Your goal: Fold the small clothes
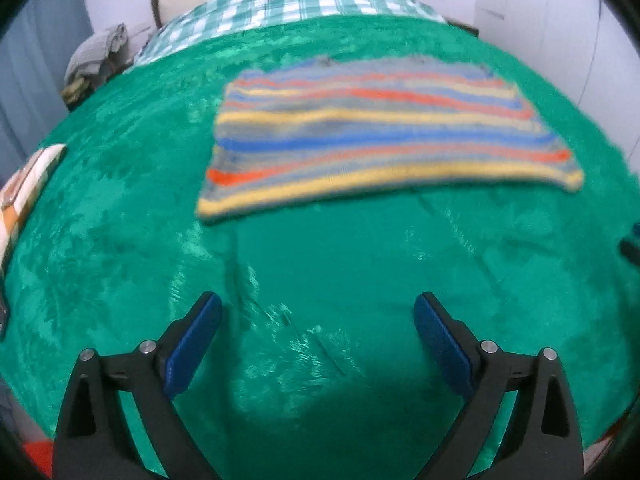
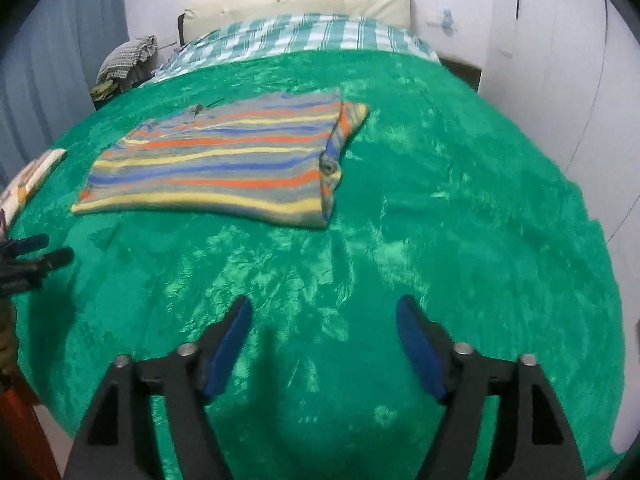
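Note:
A striped knit garment (image 1: 376, 132), in grey, blue, orange and yellow bands, lies flat on the green blanket (image 1: 320, 272). In the right wrist view the garment (image 2: 224, 164) lies left of centre, its right side folded over with a sleeve on top. My left gripper (image 1: 318, 308) is open and empty, hovering over bare blanket short of the garment's near hem. My right gripper (image 2: 324, 312) is open and empty, over the blanket to the right of and nearer than the garment. The left gripper's fingertips (image 2: 40, 250) show at the right view's left edge.
A green checked sheet (image 2: 304, 36) and cream pillow (image 2: 296, 0) lie at the bed's head. A pile of grey cloth (image 2: 128, 60) sits at the far left corner. A patterned item (image 1: 28, 184) lies at the left edge. White walls surround the bed.

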The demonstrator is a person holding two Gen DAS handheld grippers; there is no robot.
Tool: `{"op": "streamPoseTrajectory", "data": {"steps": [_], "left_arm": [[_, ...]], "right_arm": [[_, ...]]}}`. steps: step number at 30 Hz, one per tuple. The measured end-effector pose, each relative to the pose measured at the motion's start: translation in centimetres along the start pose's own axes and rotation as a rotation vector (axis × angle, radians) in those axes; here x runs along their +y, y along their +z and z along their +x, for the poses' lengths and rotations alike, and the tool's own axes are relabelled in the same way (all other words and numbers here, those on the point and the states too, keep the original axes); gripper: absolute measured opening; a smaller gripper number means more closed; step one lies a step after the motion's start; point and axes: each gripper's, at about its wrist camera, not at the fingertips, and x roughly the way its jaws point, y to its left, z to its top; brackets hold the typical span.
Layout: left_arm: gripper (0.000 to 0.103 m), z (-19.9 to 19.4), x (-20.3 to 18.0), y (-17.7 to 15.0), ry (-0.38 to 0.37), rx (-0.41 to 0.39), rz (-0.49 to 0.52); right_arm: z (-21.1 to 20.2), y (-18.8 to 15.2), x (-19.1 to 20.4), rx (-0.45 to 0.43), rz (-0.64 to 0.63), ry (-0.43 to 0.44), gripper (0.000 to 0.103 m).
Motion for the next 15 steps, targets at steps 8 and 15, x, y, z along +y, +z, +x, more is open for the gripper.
{"op": "streamPoseTrajectory", "data": {"steps": [8, 15], "left_arm": [[0.102, -0.4, 0.4, -2.5, 0.009, -0.060, 0.005], [0.102, -0.1, 0.6, -2.8, 0.004, -0.076, 0.002]], "right_arm": [[2.9, -1.8, -0.4, 0.096, 0.041, -0.036, 0.099], [3.4, -2.4, -0.2, 0.092, 0.055, -0.033, 0.103]]}}
